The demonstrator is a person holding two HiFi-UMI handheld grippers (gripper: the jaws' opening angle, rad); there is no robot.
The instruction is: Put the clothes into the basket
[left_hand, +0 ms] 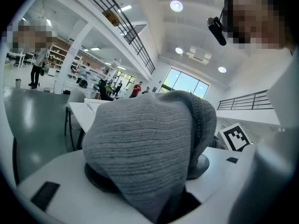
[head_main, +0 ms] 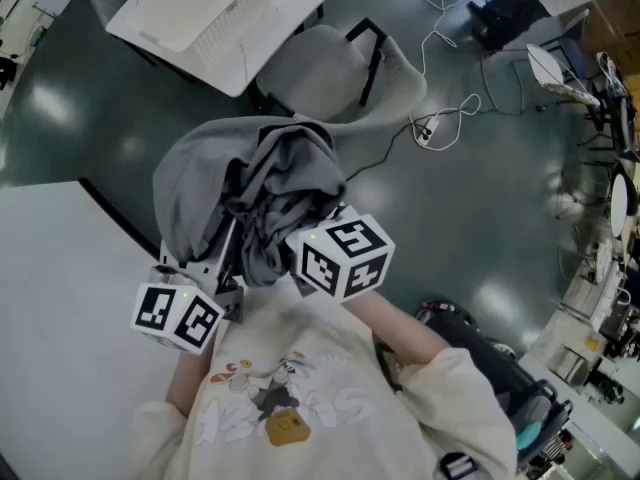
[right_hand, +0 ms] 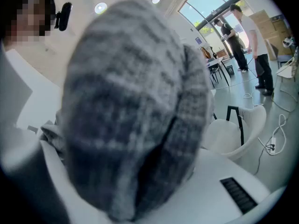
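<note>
A bundle of grey clothes hangs in the air in front of me, a light knit piece draped over darker folds. My left gripper reaches into the bundle's lower left edge, its marker cube below it. My right gripper is buried in the bundle's right side, its cube just behind. In the left gripper view the grey knit fills the space between the jaws and hides them. The right gripper view is likewise filled by blurred grey fabric. A white slatted basket lies farther ahead at the top.
A white table lies to my left. A pale chair stands between the bundle and the basket. A white cable with a power strip trails on the dark floor at right. A black seat is near my right elbow.
</note>
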